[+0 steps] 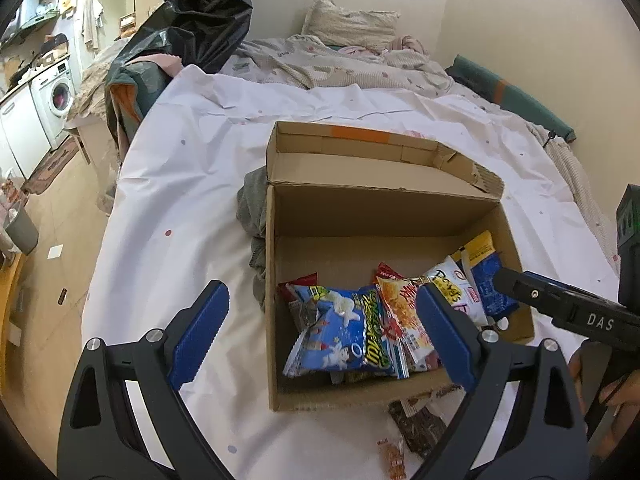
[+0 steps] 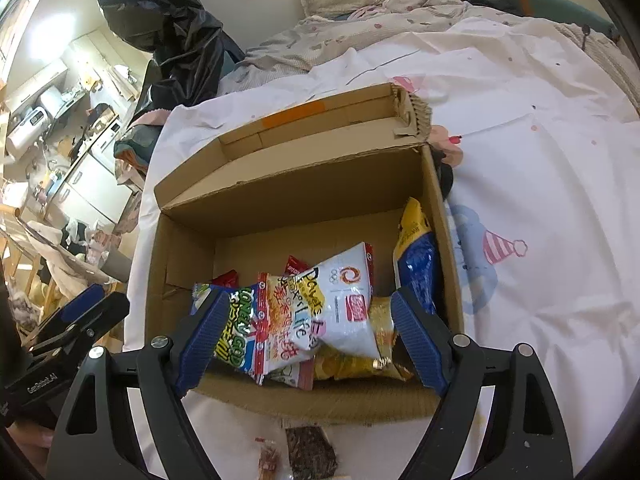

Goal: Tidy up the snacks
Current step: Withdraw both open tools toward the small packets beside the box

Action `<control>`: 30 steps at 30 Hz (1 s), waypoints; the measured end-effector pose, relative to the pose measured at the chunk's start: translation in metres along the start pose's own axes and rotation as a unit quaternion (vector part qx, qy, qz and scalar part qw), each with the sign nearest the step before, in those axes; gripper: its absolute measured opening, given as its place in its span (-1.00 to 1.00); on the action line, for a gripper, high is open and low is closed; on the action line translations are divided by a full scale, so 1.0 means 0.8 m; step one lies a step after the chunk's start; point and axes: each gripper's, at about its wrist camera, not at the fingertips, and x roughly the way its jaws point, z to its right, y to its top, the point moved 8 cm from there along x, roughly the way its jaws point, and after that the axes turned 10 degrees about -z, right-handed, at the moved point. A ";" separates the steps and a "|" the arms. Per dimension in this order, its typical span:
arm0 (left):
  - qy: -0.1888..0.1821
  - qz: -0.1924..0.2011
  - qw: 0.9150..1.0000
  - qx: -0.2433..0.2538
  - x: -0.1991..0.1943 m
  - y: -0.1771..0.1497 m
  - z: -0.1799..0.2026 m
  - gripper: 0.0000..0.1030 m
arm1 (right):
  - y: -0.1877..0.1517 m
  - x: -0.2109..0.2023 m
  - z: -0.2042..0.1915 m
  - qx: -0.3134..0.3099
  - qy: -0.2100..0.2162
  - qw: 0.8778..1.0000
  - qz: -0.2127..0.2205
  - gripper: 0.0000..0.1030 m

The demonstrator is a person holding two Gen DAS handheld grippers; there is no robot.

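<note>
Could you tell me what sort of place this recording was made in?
Most likely a small studio flat: the cardboard box of snacks sits on a bed, with a pillow at its head and a washing machine among kitchen units to the left.

The small orange packet (image 1: 392, 460) (dark packet (image 1: 416, 426) too) runs off the bottom edge.

Brown cardboard box (image 2: 288, 184) with an orange tape patch (image 2: 294, 114) sits on white, dot-speckled sheet (image 1: 192, 184).
</note>
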 end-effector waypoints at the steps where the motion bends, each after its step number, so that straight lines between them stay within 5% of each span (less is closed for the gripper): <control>1: 0.000 0.002 1.000 0.003 -0.005 -0.002 0.000 0.80 | -0.003 -0.004 0.000 0.002 0.001 1.000 0.000 0.66; 8: 0.007 -0.005 1.000 -0.008 -0.020 -0.026 -0.005 0.80 | -0.030 -0.029 0.002 0.011 0.004 1.000 -0.001 0.65; 21: -0.005 -0.102 0.993 -0.057 0.013 -0.107 -0.002 0.79 | -0.097 -0.043 0.051 0.100 0.008 0.994 -0.033 0.65; 30: -0.024 -0.222 0.974 -0.025 0.088 -0.193 0.061 -0.03 | -0.117 -0.034 0.074 0.135 0.017 0.989 -0.055 0.65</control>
